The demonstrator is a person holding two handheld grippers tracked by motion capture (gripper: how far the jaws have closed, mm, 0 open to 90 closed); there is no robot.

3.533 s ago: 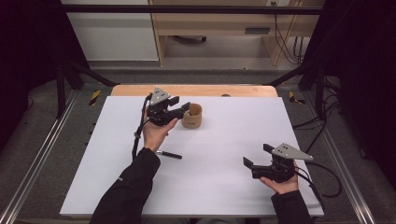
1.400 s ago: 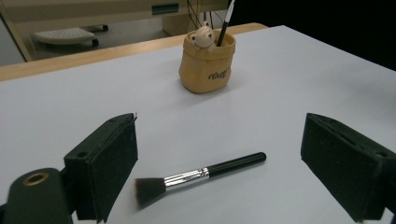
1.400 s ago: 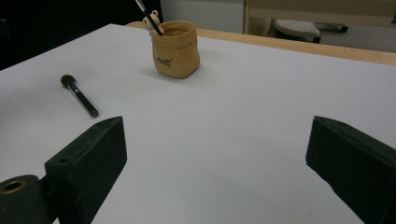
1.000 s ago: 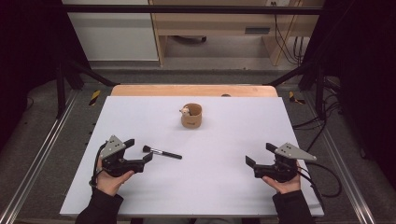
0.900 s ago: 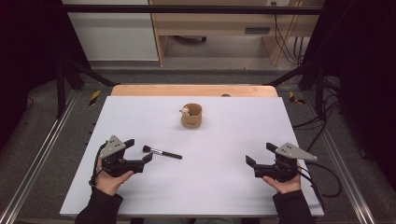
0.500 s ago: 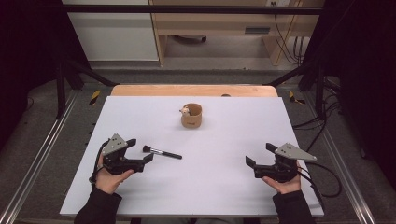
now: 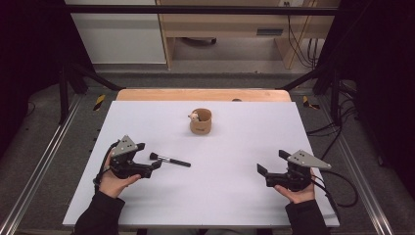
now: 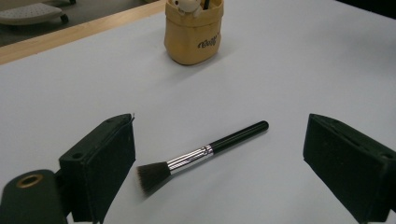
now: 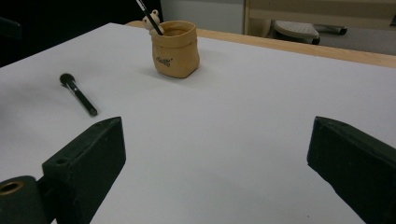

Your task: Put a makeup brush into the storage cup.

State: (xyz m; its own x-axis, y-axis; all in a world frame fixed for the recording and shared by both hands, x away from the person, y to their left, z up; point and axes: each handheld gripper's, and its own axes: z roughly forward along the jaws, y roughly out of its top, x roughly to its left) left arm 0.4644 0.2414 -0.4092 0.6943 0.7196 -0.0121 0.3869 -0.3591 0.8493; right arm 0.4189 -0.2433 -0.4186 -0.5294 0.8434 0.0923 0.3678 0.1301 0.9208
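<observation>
Two hand-held grippers rested low over the white table (image 7: 235, 196), one at each near corner, and neither had hold of anything. The left gripper (image 7: 147, 157) sat at the near left, its fingers spread wide apart. Just ahead of them lay the black-handled makeup brush with a silver ferrule and dark bristles (image 7: 169, 160), flat on the table, its bristle end toward the left gripper and its handle pointing away to the right. In the left gripper view the brush (image 8: 201, 155) lay between the two black fingers (image 8: 100, 168) but a little ahead of them, touching neither, with the bristles nearer the finger on the left of that view.

The right gripper (image 7: 271, 162) sat at the near right, well apart from the brush, and its fingers (image 9: 88, 161) were likewise wide open with bare table between them. From the right gripper view the brush (image 9: 78, 95) showed farther off to the left.

Toward the far middle of the table stood the small tan pouch-shaped holder (image 7: 200, 121), upright, well apart from both grippers. It held a thin black stick (image 9: 150, 16) leaning out of its mouth and a small pale figure (image 8: 189, 4) at its rim.
</observation>
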